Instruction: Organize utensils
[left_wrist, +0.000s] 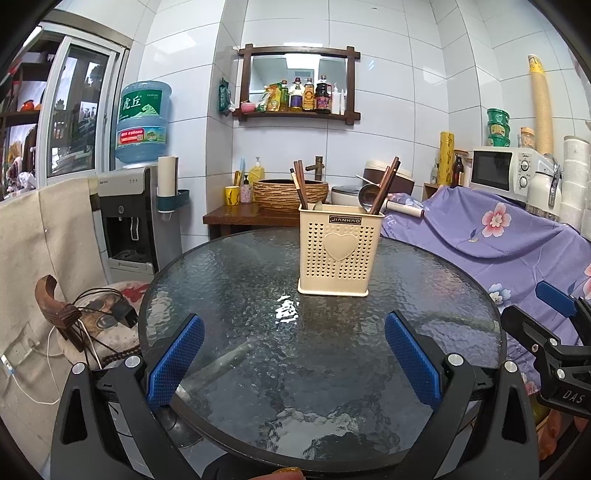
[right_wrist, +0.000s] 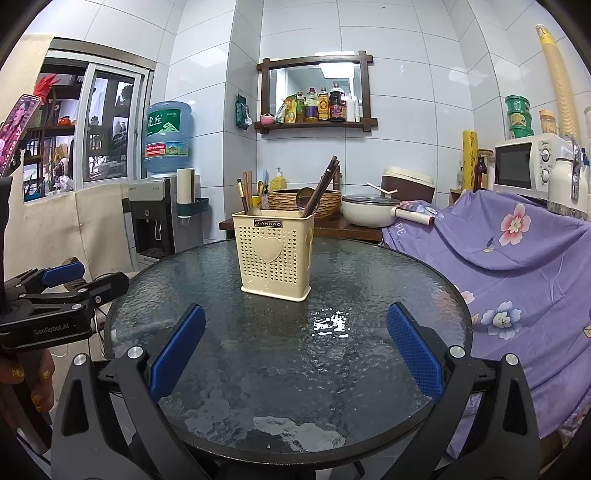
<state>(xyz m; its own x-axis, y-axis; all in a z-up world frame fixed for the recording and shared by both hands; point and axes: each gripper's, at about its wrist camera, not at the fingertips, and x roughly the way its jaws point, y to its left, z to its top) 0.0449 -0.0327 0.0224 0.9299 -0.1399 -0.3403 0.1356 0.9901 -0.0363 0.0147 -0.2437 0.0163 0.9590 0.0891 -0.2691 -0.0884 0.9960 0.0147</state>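
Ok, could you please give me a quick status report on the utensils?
Left gripper open, empty. Right gripper open, empty. Chopsticks and spoons upright in cream perforated plastic holder on round glass table. Nothing in the way.

One cream perforated utensil holder (left_wrist: 339, 251) stands on one round glass table (left_wrist: 236, 288). In it stand several dark wooden chopsticks (left_wrist: 386, 186), too bunched to count exactly, and one metal ladle (right_wrist: 306, 197). Two grippers, the left gripper (left_wrist: 293, 360) and the right gripper (right_wrist: 295, 356), each show two blue pads (right_wrist: 177, 350).
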